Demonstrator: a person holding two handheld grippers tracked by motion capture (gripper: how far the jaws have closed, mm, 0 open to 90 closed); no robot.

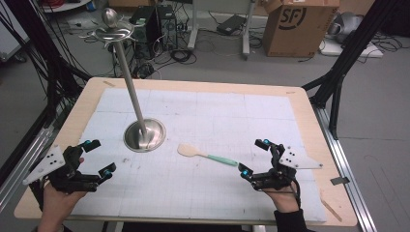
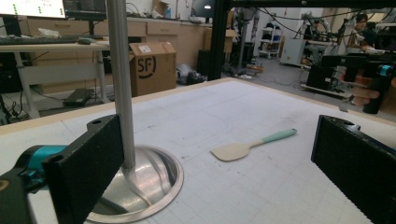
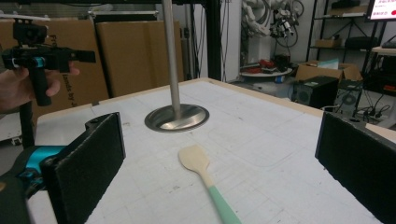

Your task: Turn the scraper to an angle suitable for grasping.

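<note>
Both of my grippers stand wide open with nothing between the jaws: the left gripper (image 1: 99,157) hovers at the near left of the table (image 1: 309,121), the right gripper (image 1: 255,157) at the near right. The spatula (image 1: 207,154) lies flat on the white gridded mat (image 1: 217,111), near the middle and between my two hands, with its pale blade toward the stand's base and its mint-green handle pointing at my right gripper, close to that gripper's lower fingertip but not touching it. Risks, as I judge them: the spatula is thin and lies flush with the mat, so jaws closing from above could scrape the mat or skid off the handle; a pinch at the handle's very end could let the blade droop and swing; a careless lift toward the stand (image 1: 131,87) could knock its pole, which leans in the high view and carries a hooked top well above the table, so a bump might rock it. Materials: the blade looks like smooth light wood or pale silicone, flat and rounded, the handle slim with a matte, rubbery finish. The stand is polished metal, a round dished base and slender pole, slick and reflective. The mat is dull, slightly scuffed and ruled in squares; my jaw pads are black and coarse-textured, which should grip well.
</note>
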